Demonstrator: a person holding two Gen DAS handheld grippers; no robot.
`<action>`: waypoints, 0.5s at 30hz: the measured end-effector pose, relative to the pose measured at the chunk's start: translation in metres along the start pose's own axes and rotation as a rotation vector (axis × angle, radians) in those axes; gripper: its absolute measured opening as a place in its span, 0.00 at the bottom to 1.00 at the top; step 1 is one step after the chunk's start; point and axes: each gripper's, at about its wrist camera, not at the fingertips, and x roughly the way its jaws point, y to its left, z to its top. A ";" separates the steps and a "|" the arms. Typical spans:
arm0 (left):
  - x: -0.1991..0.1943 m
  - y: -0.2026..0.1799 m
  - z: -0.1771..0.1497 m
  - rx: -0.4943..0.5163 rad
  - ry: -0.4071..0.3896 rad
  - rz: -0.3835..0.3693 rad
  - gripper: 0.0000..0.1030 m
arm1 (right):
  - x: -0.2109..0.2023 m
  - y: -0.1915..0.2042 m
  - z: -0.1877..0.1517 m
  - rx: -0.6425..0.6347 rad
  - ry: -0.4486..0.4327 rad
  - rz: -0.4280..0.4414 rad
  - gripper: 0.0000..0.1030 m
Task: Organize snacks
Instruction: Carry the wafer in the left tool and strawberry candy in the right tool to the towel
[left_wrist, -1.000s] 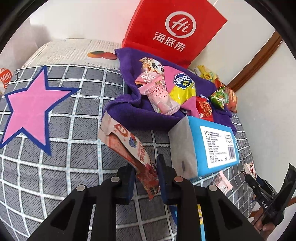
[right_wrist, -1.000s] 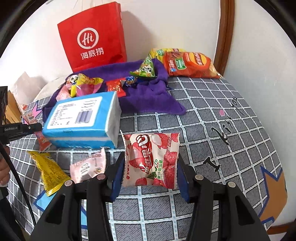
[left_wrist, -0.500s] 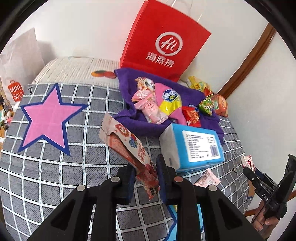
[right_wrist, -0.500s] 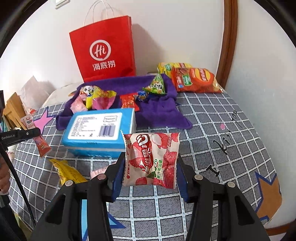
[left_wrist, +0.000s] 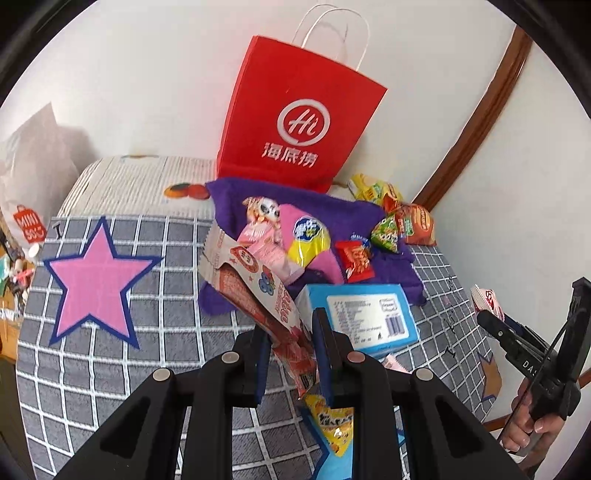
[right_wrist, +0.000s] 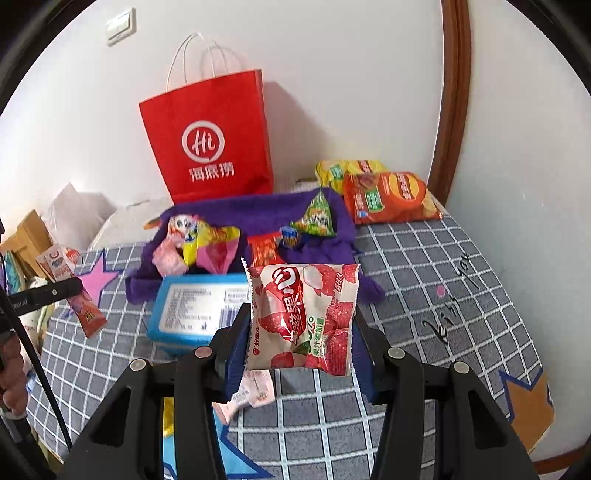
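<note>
My left gripper (left_wrist: 290, 352) is shut on a long red-and-white snack stick packet (left_wrist: 255, 291), held tilted above the grey checked cover (left_wrist: 110, 354). The packet also shows in the right wrist view (right_wrist: 70, 284). My right gripper (right_wrist: 301, 347) is shut on a white-and-red lychee candy bag (right_wrist: 303, 317), held above the cover. A purple towel (right_wrist: 258, 210) further back carries several snack packets. A red paper bag (right_wrist: 210, 144) stands upright against the wall behind the towel.
A blue tissue box (right_wrist: 195, 310) lies in front of the towel. A yellow packet (left_wrist: 332, 424) and a pink packet (right_wrist: 251, 391) lie near the front. Orange and yellow chip bags (right_wrist: 388, 199) lie at the back right by the wooden frame (right_wrist: 454, 92).
Both grippers have risen and pulled back with their packets still held. The red bag now shows whole with its handles, and the yellow packet has come into view under the left gripper.
</note>
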 end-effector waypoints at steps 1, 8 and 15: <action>0.000 -0.002 0.003 0.005 -0.002 -0.002 0.20 | 0.001 -0.001 0.004 0.004 -0.003 0.001 0.47; 0.008 -0.010 0.022 0.024 -0.011 -0.022 0.20 | 0.007 -0.001 0.020 0.006 -0.016 -0.002 0.47; 0.021 -0.021 0.046 0.043 -0.022 -0.031 0.20 | 0.021 -0.004 0.036 0.007 -0.018 -0.002 0.47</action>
